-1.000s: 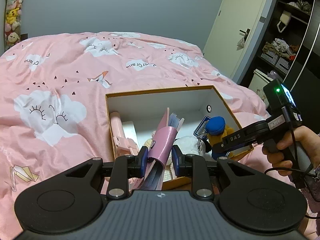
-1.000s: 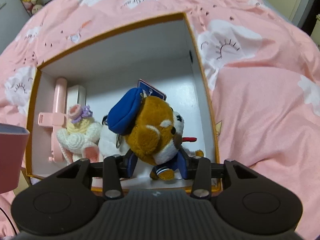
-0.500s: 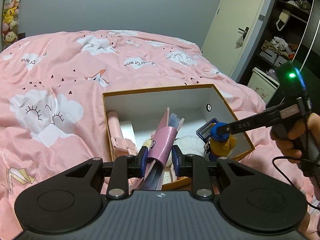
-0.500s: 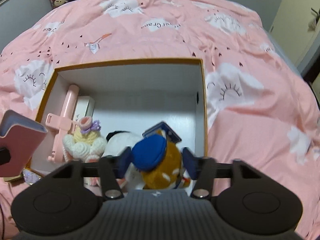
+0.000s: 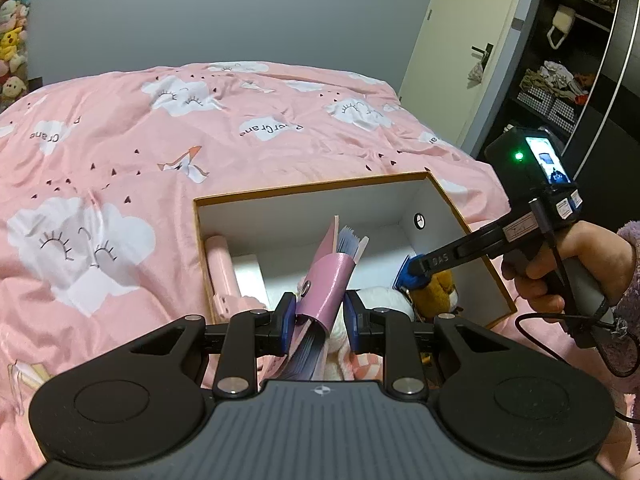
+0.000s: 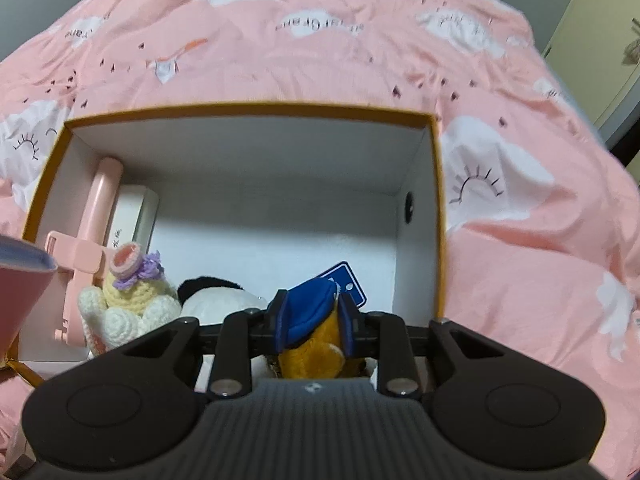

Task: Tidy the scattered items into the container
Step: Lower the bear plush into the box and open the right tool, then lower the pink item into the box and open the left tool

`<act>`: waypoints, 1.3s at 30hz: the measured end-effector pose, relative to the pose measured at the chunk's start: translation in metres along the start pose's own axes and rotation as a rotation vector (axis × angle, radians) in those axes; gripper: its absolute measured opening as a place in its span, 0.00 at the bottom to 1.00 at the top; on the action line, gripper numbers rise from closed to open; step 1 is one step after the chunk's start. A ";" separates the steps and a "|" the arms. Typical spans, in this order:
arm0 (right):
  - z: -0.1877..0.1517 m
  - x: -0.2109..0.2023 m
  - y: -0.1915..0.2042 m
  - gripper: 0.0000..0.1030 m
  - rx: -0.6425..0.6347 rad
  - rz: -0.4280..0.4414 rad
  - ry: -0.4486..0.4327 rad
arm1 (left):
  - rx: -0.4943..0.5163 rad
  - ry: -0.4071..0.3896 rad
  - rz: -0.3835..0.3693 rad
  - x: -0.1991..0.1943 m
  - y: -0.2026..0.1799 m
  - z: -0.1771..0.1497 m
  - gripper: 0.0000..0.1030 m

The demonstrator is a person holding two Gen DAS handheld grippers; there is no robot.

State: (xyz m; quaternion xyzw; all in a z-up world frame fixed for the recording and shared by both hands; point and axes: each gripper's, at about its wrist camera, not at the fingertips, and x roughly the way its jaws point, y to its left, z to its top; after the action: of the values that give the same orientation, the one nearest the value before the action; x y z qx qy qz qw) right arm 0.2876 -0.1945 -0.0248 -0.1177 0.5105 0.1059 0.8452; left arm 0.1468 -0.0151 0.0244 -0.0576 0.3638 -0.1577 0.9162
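An open white box with an orange rim [image 5: 312,190] [image 6: 248,109] sits on the pink bed. My left gripper [image 5: 320,316] is shut on a pink notebook [image 5: 326,280], held upright over the box's near edge. My right gripper [image 6: 310,322] [image 5: 416,270] is shut on a brown plush dog with a blue cap [image 6: 308,312] [image 5: 434,286], low inside the box at its right side. Inside lie a pink handled item [image 6: 100,204], a white case [image 6: 132,216], a crocheted doll [image 6: 128,292] and a black-and-white plush [image 6: 218,300].
The pink cloud-print duvet [image 5: 120,152] surrounds the box. A door [image 5: 452,52] and dark shelves [image 5: 568,60] stand to the right of the bed. Plush toys [image 5: 12,40] hang at the far left wall.
My right gripper has lowered the plush dog deeper into the box, toward the near right corner. My left gripper has kept the pink notebook over the box's near edge.
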 end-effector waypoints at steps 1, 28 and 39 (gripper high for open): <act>0.000 0.003 -0.002 0.28 0.006 0.002 0.003 | 0.006 0.003 -0.001 0.004 -0.001 0.001 0.29; -0.034 -0.026 -0.003 0.28 -0.060 0.086 -0.240 | 0.962 0.027 0.125 0.153 -0.060 -0.011 0.29; -0.032 -0.017 -0.004 0.29 -0.059 0.089 -0.239 | 1.069 0.065 0.116 0.180 -0.064 -0.028 0.29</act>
State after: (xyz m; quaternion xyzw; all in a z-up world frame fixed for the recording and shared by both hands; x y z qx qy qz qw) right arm 0.2546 -0.2093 -0.0240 -0.1062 0.4076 0.1714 0.8906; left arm 0.2352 -0.1351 -0.0991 0.4420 0.2637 -0.2716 0.8132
